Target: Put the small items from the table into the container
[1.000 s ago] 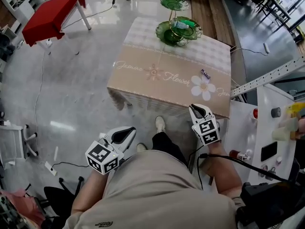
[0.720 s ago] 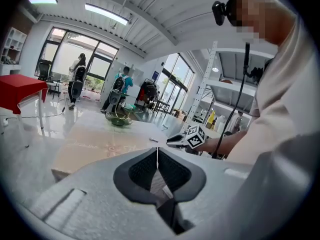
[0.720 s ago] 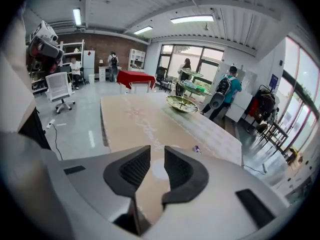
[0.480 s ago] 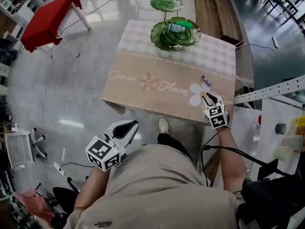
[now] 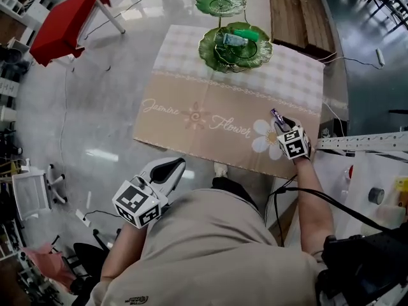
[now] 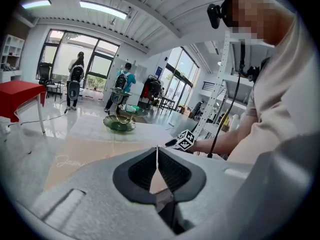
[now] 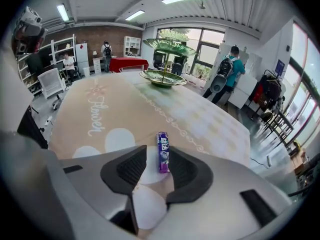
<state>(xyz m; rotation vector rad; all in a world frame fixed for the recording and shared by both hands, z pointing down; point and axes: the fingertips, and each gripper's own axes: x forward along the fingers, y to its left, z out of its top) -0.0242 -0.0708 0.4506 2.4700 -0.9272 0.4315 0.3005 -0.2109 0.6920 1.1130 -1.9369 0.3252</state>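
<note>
Two grippers in play, one small item left on the cloth

- Table (image 5: 191, 116): beige cloth with script lettering and a white daisy print (image 5: 266, 136). Clock bearings below are read on the head view, 12 at the table's far edge.
- Green tiered dish (image 5: 234, 46): stands at about 1 o'clock on the table top, small upper plate above a wide lower one. The lower plate holds a green item (image 5: 250, 34) and a clear packet (image 5: 233, 39), the two just beside each other.
- Purple pack (image 5: 275, 115): lies flat on the cloth at about 4 o'clock, touching the upper edge of the daisy and well apart from the dish.
- Right gripper (image 5: 285, 125): over the daisy, tilted down, nose toward 11 o'clock. In the right gripper view the right gripper (image 7: 156, 159) has its jaws parted and opening. The purple pack (image 7: 162, 151) lies lengthwise in the gap, closer to the right-hand pad. Neither pad clamps it and it rests on the cloth. The dish (image 7: 162, 78) sits dead ahead at 12 o'clock, far down the table.
- Left gripper (image 5: 167, 169): off the table at 7 o'clock, over the grey floor (image 5: 95, 139), near the person's body. In the left gripper view the left gripper (image 6: 157, 154) shows its tips pressed together with nothing between them.
- Red table (image 5: 60, 24): at 10 o'clock, well clear of the work table
</note>
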